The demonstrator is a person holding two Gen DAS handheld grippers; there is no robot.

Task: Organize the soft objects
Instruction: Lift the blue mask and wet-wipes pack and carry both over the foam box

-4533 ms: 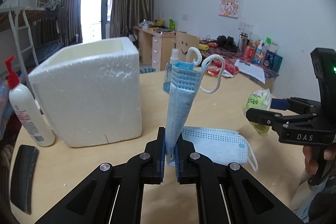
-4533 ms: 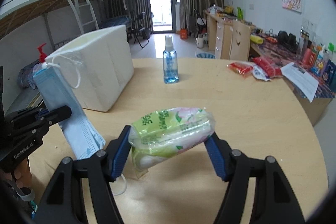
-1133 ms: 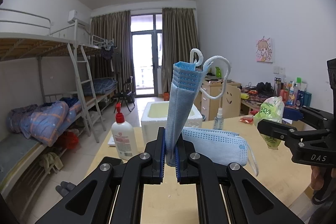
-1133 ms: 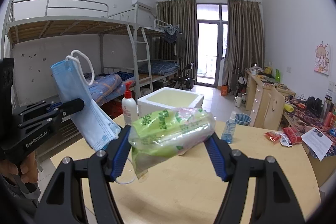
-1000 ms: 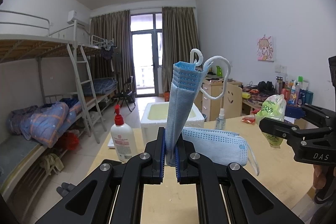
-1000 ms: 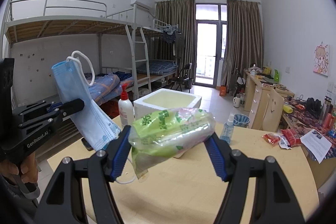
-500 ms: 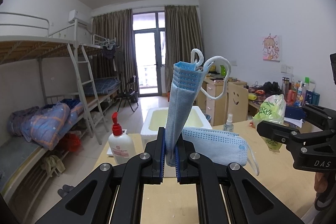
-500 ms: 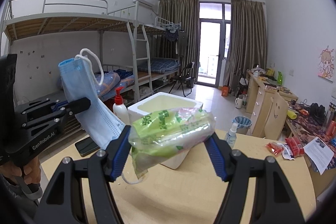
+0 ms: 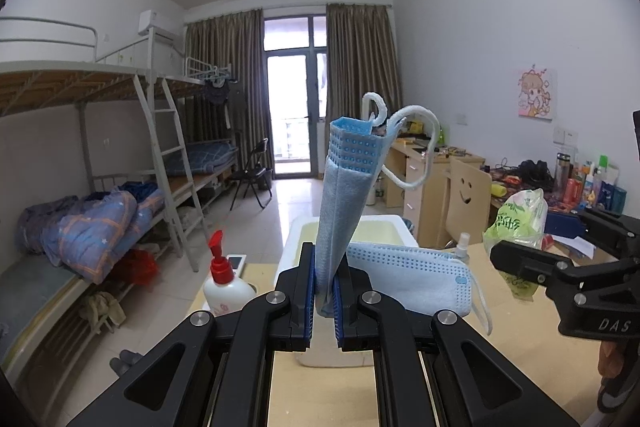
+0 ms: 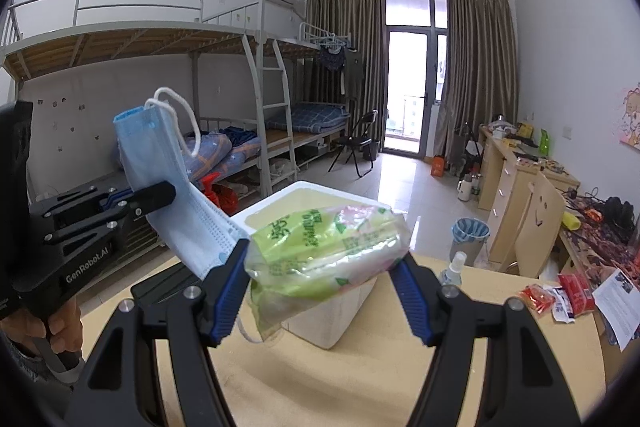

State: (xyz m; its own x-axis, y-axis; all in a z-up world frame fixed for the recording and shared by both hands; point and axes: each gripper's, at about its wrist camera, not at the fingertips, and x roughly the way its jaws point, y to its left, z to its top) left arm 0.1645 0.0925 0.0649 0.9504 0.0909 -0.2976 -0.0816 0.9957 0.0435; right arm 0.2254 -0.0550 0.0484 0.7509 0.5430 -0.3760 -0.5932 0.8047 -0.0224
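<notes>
Tissue pack in green-and-pink crinkly plastic film (image 10: 324,251), the bulkier of the two soft things, sits clamped between the fingers of the right gripper (image 10: 322,279), held in the air above the worktop. It looks light and squashy, its film likely slippery, so a hold across its thick middle seems safest. Pale blue pleated fabric face masks with white ear loops (image 9: 344,203) are pinched near their lower edge by the left gripper (image 9: 323,293), whose fingers are nearly together; limp and featherlight, they flop over toward 3 o'clock. Ahead at 12 o'clock, an open white foam box (image 10: 316,195) stands on the pale wooden worktop (image 10: 400,379). Bunk beds (image 10: 160,43) line the room at 9 o'clock.
</notes>
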